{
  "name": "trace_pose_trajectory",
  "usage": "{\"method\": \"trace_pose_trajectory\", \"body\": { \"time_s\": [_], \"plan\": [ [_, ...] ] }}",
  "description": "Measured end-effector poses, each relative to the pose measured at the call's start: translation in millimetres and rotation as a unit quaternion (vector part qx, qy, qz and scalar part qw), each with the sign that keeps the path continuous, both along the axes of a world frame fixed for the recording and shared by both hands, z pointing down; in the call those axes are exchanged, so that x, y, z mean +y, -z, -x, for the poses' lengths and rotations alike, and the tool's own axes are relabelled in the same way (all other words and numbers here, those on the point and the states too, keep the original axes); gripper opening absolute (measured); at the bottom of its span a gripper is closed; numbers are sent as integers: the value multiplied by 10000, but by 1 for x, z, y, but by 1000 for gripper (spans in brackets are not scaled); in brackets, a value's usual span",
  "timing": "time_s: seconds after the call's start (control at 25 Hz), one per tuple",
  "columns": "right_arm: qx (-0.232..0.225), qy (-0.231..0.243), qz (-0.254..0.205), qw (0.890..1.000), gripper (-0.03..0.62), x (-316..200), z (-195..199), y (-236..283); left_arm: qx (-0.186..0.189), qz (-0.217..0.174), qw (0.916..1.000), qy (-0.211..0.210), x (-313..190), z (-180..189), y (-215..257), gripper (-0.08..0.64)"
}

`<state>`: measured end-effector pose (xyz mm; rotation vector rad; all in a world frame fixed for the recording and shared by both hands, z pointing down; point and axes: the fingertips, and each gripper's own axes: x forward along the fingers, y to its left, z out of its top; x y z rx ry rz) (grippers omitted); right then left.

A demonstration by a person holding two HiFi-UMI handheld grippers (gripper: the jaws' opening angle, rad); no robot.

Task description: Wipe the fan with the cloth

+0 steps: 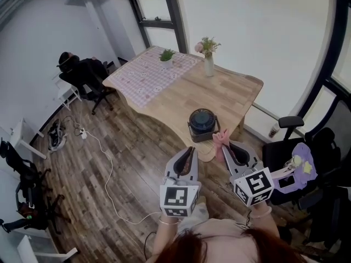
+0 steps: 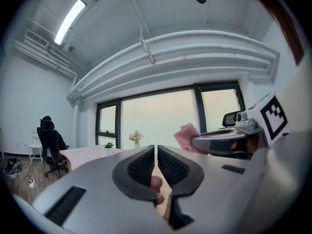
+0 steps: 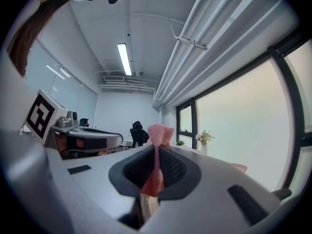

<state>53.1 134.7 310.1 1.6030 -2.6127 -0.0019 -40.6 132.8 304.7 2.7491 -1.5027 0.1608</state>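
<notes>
The left gripper (image 1: 190, 149) is closed on nothing. The fan (image 1: 202, 122) stands at the worktop's (image 1: 241, 92) near edge, where an unsteadied push could well tip it off. The right gripper (image 1: 228, 145) pinches the pink cloth (image 1: 221, 139).

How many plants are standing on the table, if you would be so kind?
2: a green pot plant on the tablecloth, and a vase of flowers to its right on the bare table; none seems hidden.
</notes>
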Motion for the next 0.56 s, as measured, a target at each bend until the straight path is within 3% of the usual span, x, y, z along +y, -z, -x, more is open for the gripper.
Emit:
{"method": "trace_pose_trajectory", "body": {
  "time_s": [0.36, 0.56],
  "plan": [
    [-10, 21, -303, 9995, 26, 20, -8, 7, 128, -38, 9999, -52, 24, -10, 8, 21],
    [-80, -8, -312, 9995, 26, 26, -13, 9, 626, 145, 9976, -241, 36, -14, 12, 21]
  ]
}}
